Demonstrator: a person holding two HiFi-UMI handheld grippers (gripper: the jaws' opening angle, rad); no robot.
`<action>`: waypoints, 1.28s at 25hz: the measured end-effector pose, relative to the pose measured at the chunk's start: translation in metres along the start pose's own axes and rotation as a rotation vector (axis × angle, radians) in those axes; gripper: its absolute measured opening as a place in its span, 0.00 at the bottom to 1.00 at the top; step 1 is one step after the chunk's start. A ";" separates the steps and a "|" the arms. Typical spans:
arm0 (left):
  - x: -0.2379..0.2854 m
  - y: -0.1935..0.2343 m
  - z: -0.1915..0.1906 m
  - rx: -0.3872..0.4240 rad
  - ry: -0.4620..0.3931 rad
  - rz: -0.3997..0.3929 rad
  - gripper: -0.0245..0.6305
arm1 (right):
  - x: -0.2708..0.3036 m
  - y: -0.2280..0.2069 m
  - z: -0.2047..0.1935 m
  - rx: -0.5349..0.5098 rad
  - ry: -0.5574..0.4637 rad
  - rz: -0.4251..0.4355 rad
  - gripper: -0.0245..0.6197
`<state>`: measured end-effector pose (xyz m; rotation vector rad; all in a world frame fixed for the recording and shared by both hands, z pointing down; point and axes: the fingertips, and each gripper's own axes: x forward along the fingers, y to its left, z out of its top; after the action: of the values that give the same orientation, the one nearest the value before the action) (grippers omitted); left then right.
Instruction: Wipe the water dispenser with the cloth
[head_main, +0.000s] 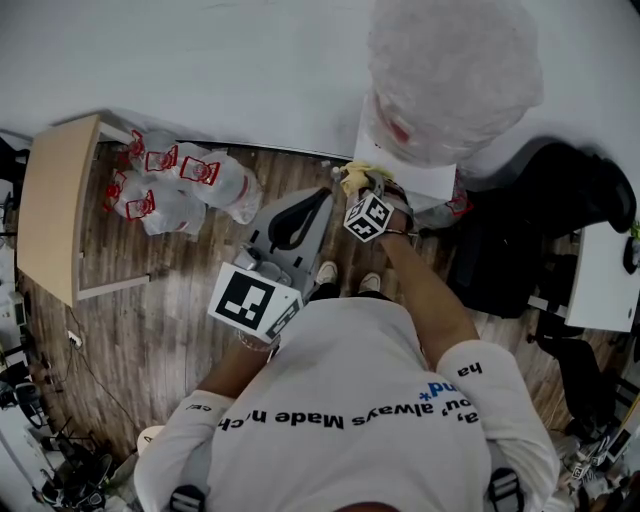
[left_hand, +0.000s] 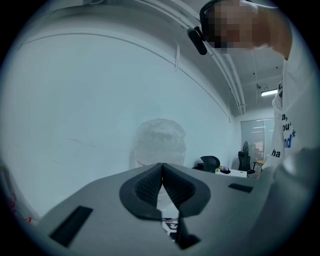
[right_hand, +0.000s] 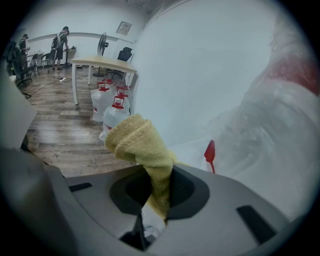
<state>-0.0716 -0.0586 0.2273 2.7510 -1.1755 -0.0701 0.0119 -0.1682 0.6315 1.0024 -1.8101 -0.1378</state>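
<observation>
We clamp the cloth (right_hand: 139, 142), likely soft and floppy, mid-fold in the right gripper (right_hand: 156, 192); water dispenser (right_hand: 260, 130) at 2 o'clock; left gripper (left_hand: 161, 172) closed, empty.

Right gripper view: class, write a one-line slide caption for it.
Right gripper clamps a yellow cloth beside the water dispenser, its red lever close by.

Cloth (right_hand: 141, 146) fuzzy terry; floor (head_main: 150, 330) wood planks; bottle wrap (head_main: 455, 70) crinkled plastic.
</observation>
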 end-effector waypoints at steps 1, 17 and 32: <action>0.000 0.000 0.000 0.001 -0.001 0.001 0.07 | -0.002 0.000 0.001 0.004 -0.001 0.004 0.13; 0.015 -0.009 -0.003 -0.006 0.001 -0.026 0.07 | -0.052 -0.075 0.000 0.036 -0.115 -0.240 0.13; 0.020 -0.006 -0.006 -0.006 0.018 -0.017 0.07 | -0.008 -0.076 -0.059 0.078 0.035 -0.139 0.11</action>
<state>-0.0528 -0.0684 0.2325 2.7512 -1.1459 -0.0509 0.1040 -0.1925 0.6147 1.1798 -1.7250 -0.1347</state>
